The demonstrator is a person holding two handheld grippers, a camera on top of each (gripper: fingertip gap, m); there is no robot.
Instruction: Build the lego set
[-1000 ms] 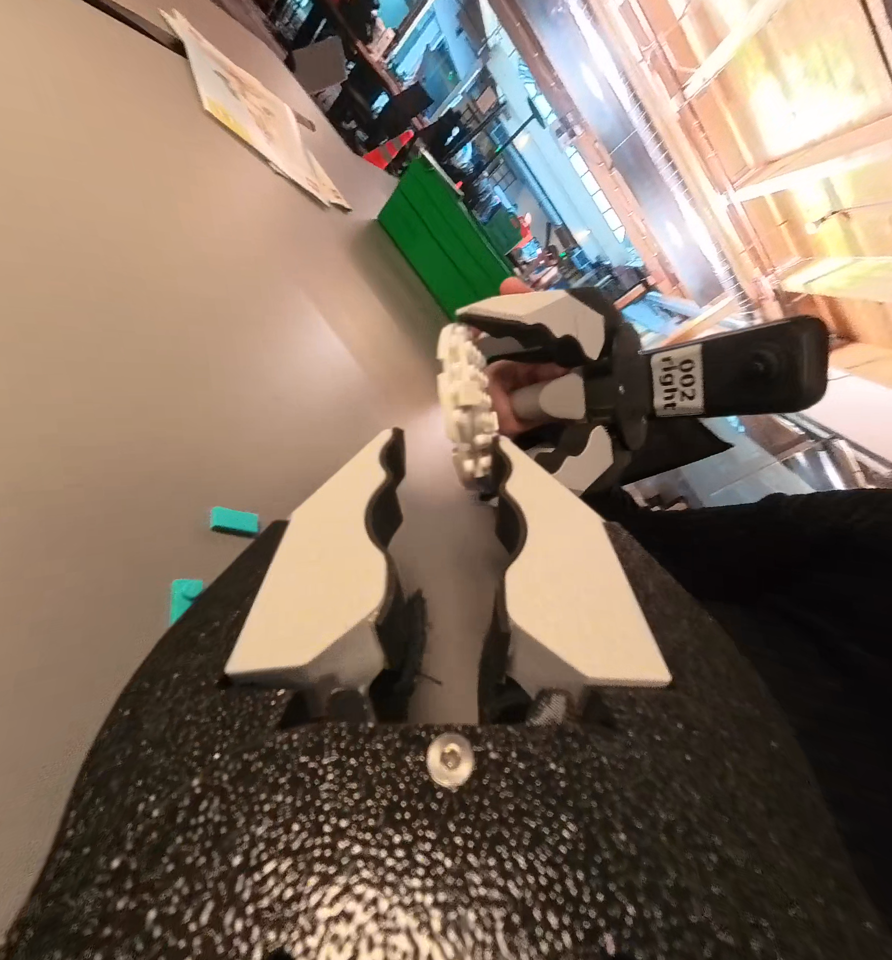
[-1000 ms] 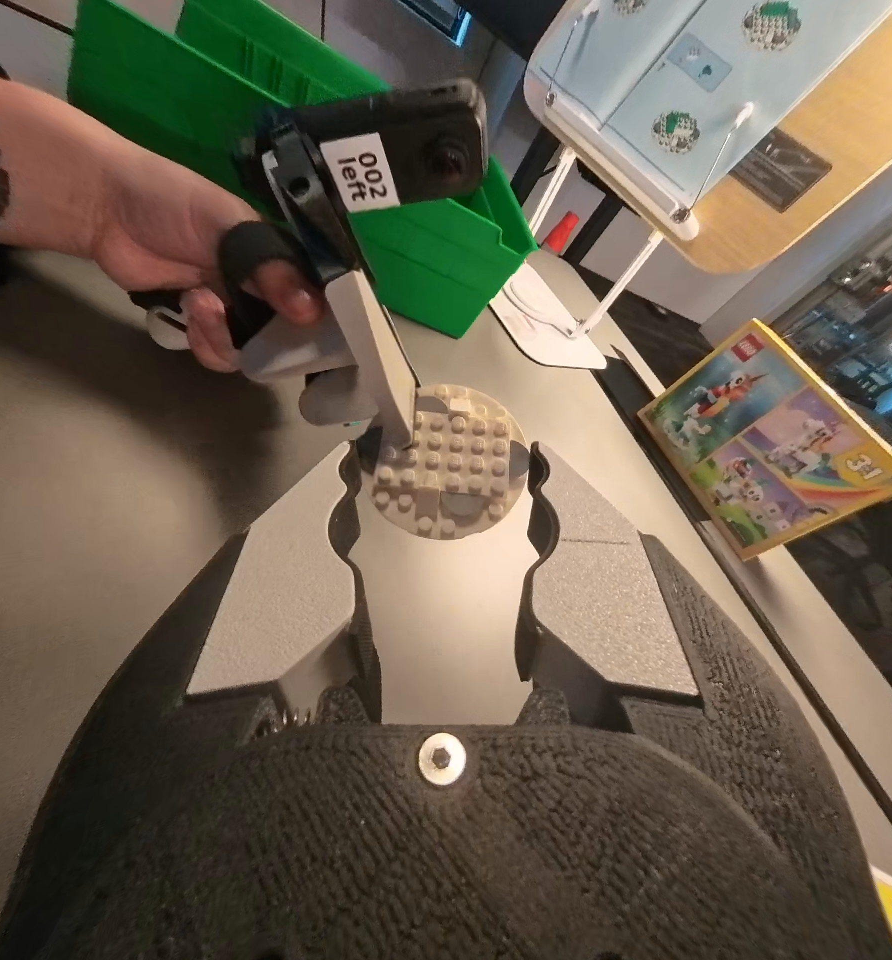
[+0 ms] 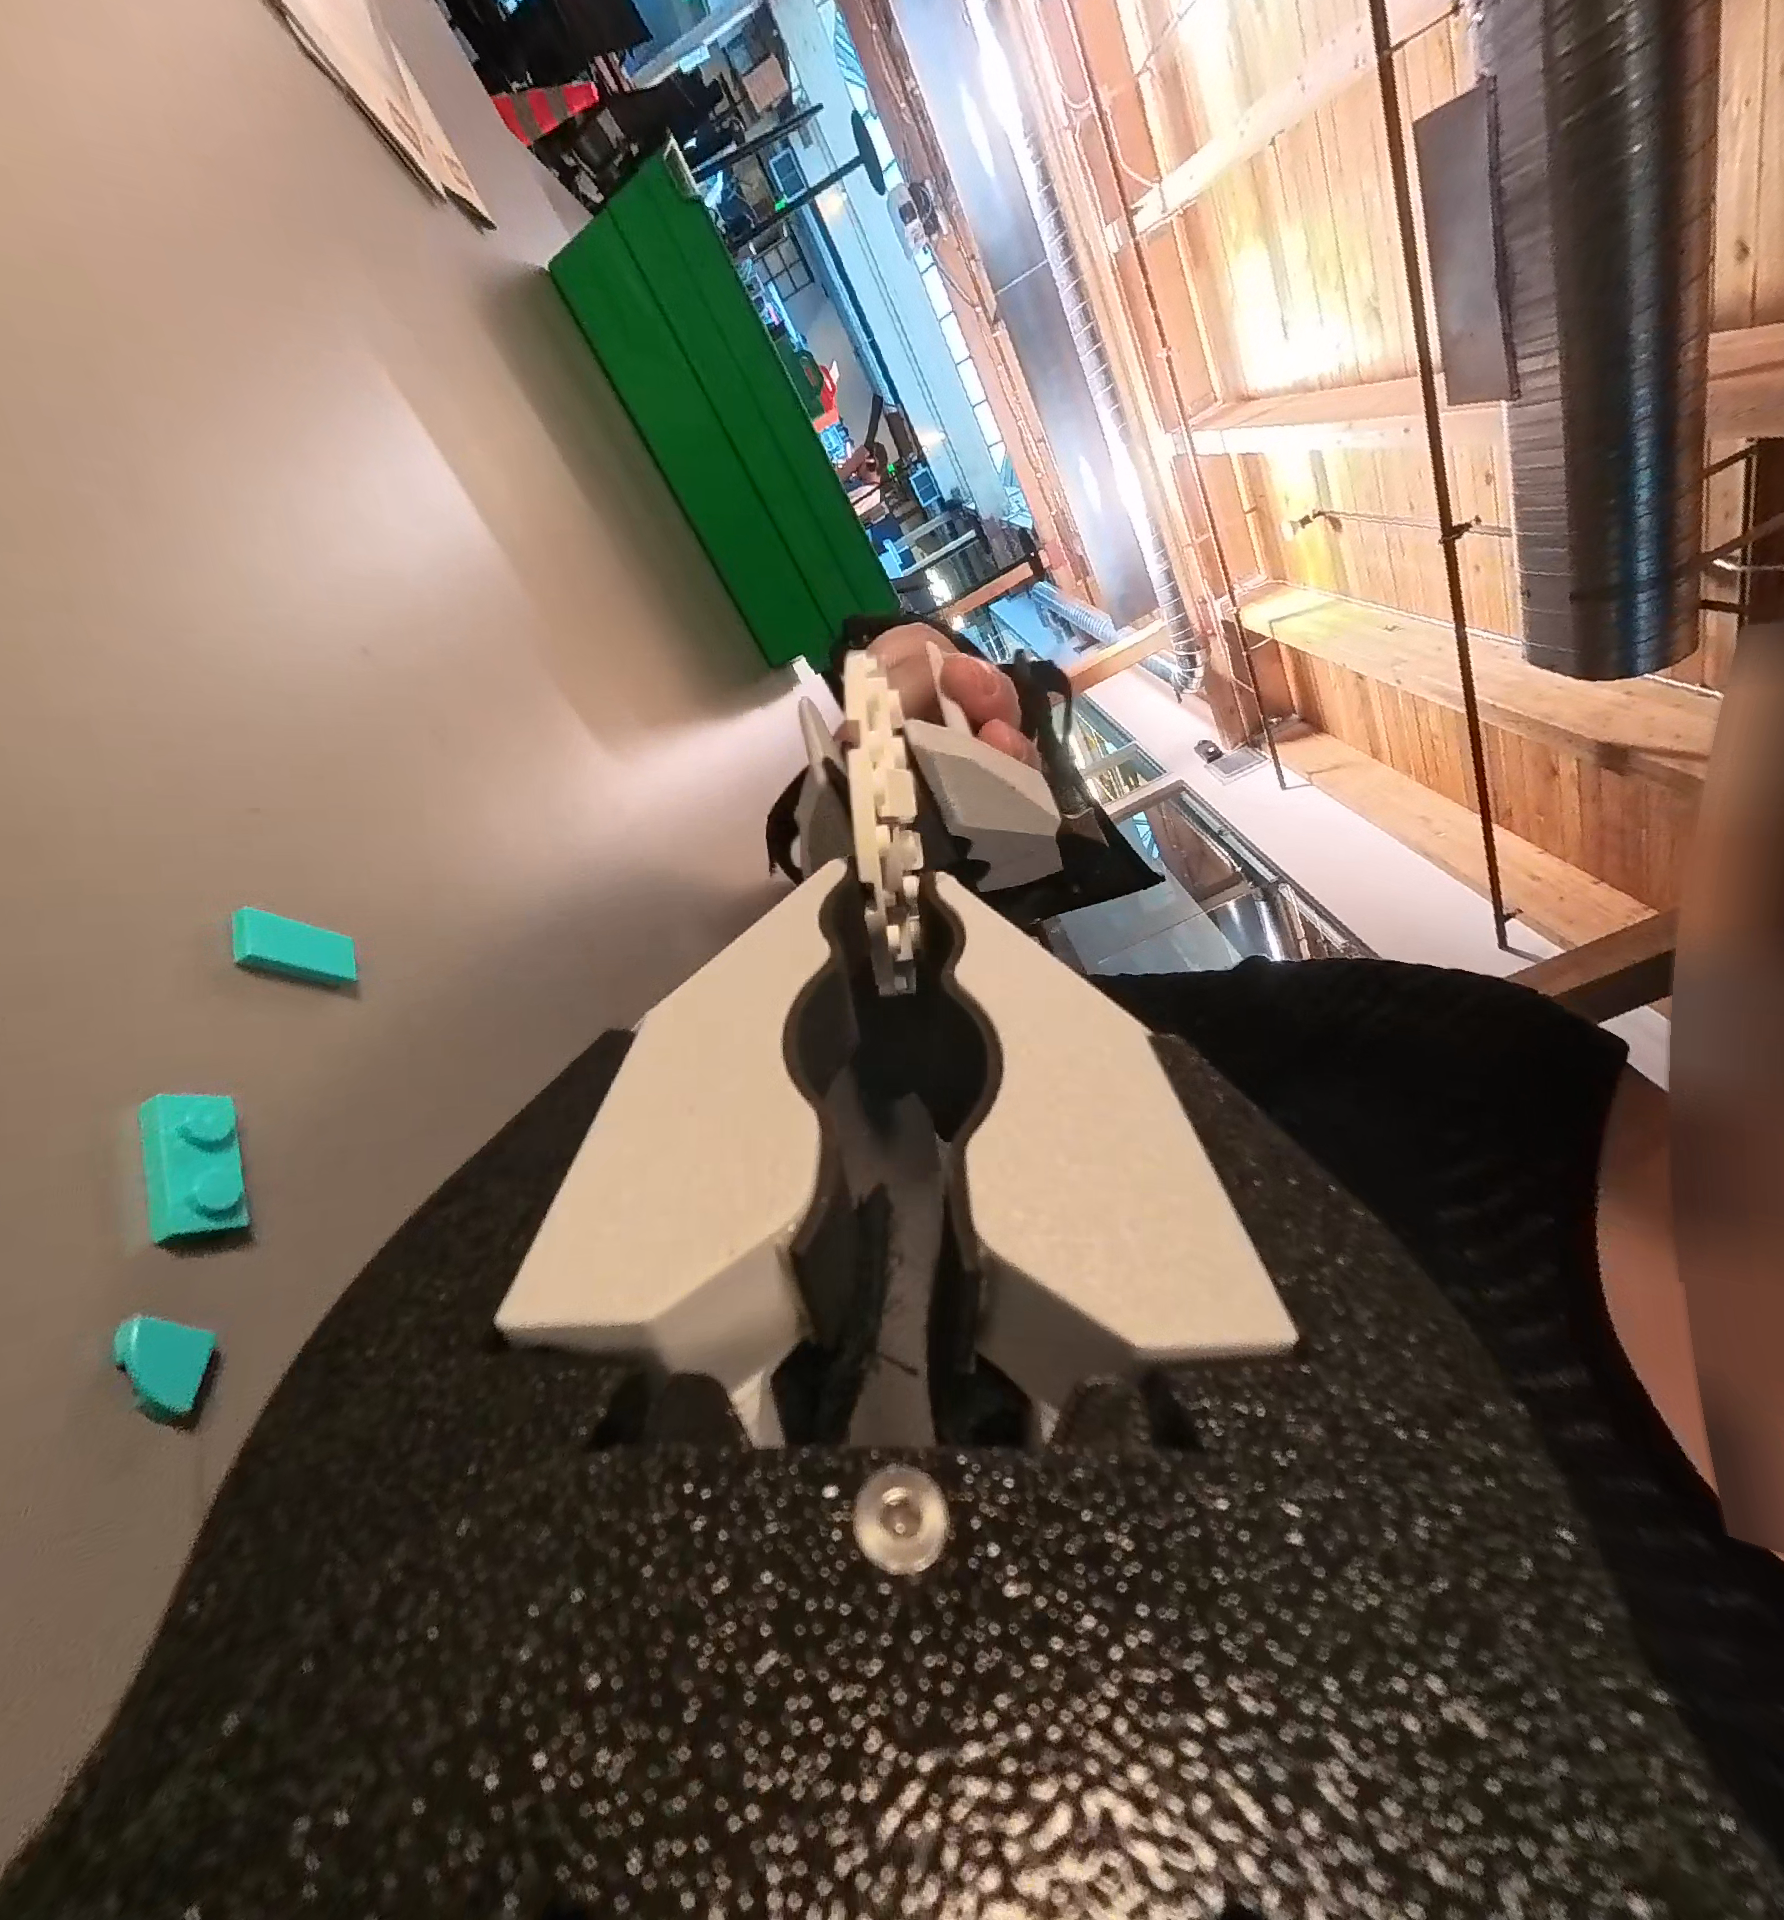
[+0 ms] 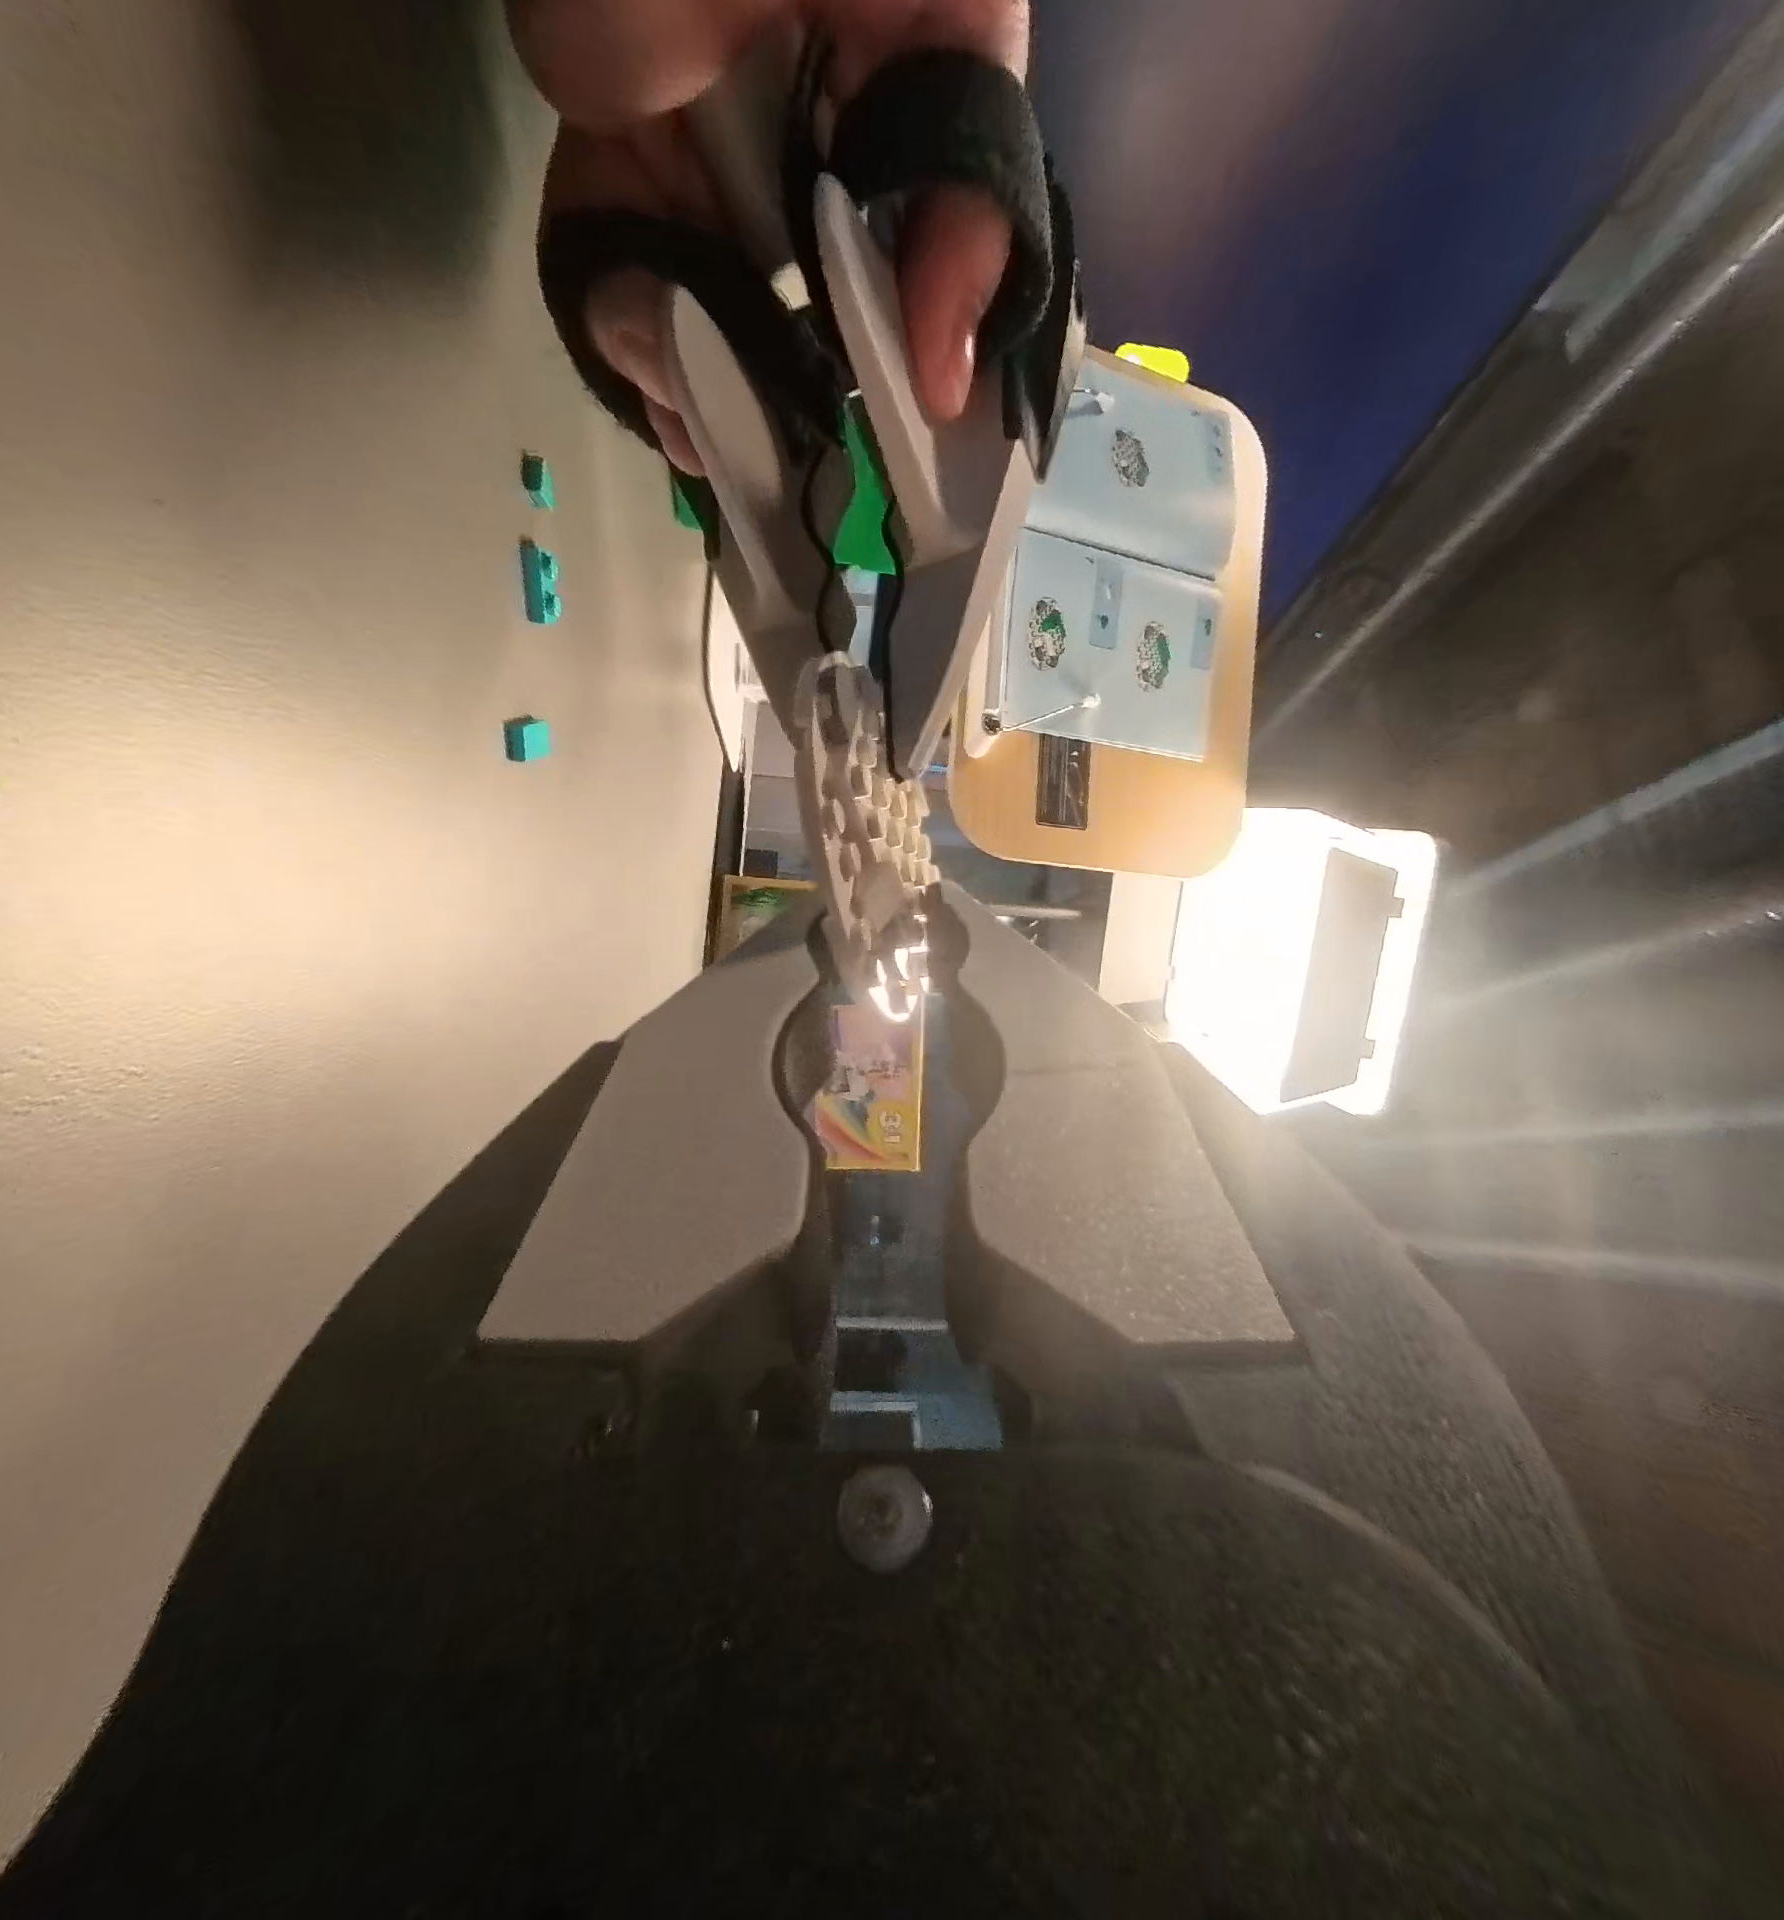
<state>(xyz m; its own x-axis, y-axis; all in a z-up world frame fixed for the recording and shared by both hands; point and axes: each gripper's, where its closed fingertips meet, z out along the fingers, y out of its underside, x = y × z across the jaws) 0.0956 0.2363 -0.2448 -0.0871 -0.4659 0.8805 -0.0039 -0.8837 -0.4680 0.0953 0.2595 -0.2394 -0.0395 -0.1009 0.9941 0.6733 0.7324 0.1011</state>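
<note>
Grey round studded plate (image 3: 883, 821) held edge-on off worktop (image 3: 192, 520), long axis 12-to-6. Left gripper (image 3: 888, 914) fingers pinch near edge; right gripper (image 4: 883, 935) fingers clamp opposite edge. Teal bricks (image 3: 192, 1169) at 9 o'clock.

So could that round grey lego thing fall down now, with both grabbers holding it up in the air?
It might. The round plate is held on edge above the table, pinched only at its rim by the left gripper and the right gripper. If either pulls or twists, it could slip out or its small parts pop off. A drop could also scatter the three teal pieces lying below.
</note>
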